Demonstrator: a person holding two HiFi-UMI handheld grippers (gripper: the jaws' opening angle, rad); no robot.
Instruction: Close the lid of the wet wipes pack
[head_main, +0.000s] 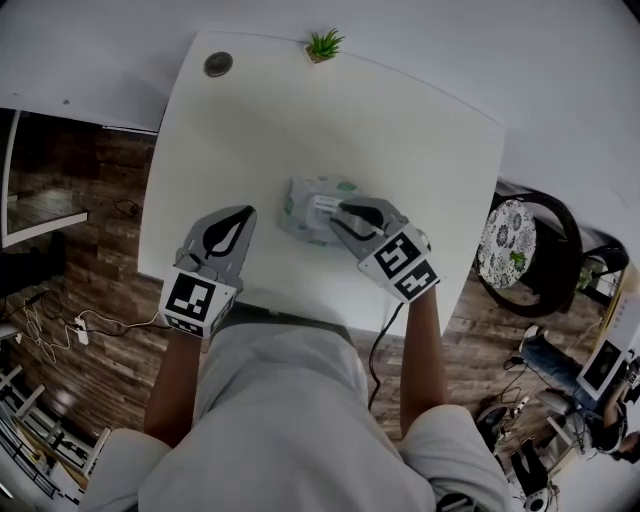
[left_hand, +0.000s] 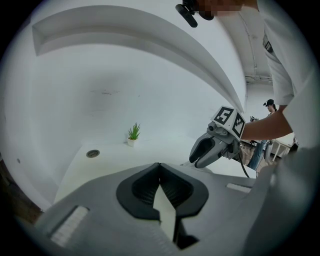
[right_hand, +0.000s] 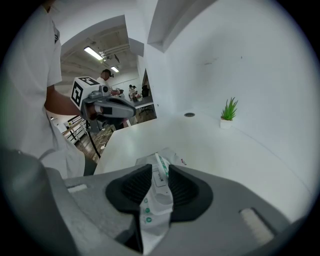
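Wet wipes pack (head_main: 312, 205) of soft, green-printed white plastic on wide white table (head_main: 420, 140), towards near edge. Right grey claw (head_main: 340, 212) clenched on its raised white lid flap (right_hand: 161, 167); left grey claw (head_main: 243, 212) pinched together, empty, apart. Closing seemingly underway; next, press flap flat, then release.

The wet wipes pack (head_main: 312, 205) lay mid-table (head_main: 420, 150), the plant (head_main: 324, 44) at the far edge behind it, the left gripper (head_main: 243, 214) to its left.

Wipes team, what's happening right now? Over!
Left tool shut, empty. Right tool shut on white flip lid of soft green-and-white wet wipes pack; lid looks raised. Nothing blocking it.
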